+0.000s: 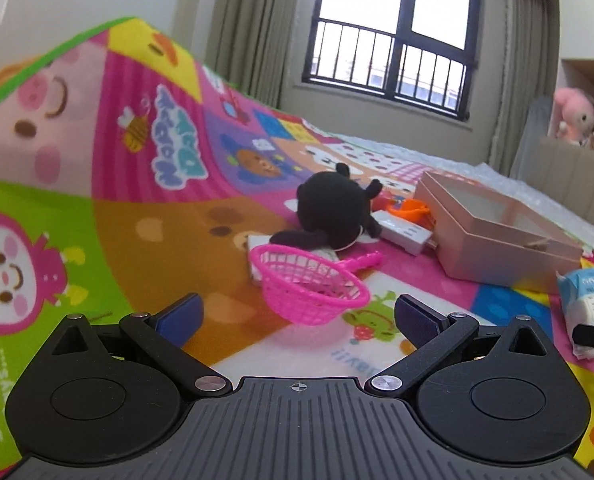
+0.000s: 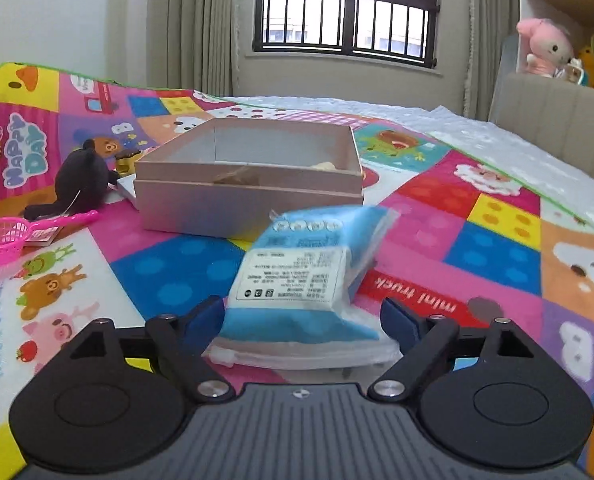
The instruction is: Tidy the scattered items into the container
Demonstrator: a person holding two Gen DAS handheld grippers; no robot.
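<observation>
A pink toy net lies on the play mat just ahead of my open left gripper, between its fingers' line and a black plush toy. An open pink box stands to the right; it also shows in the right wrist view. My right gripper is open with a blue and white tissue pack between its fingers, not clamped. The pack also shows at the right edge of the left wrist view. The net and plush lie left of the box.
A white power strip and an orange toy lie between the plush and the box. A small card lies under the net. A colourful play mat covers the bed. A pink plush sits on a shelf at right.
</observation>
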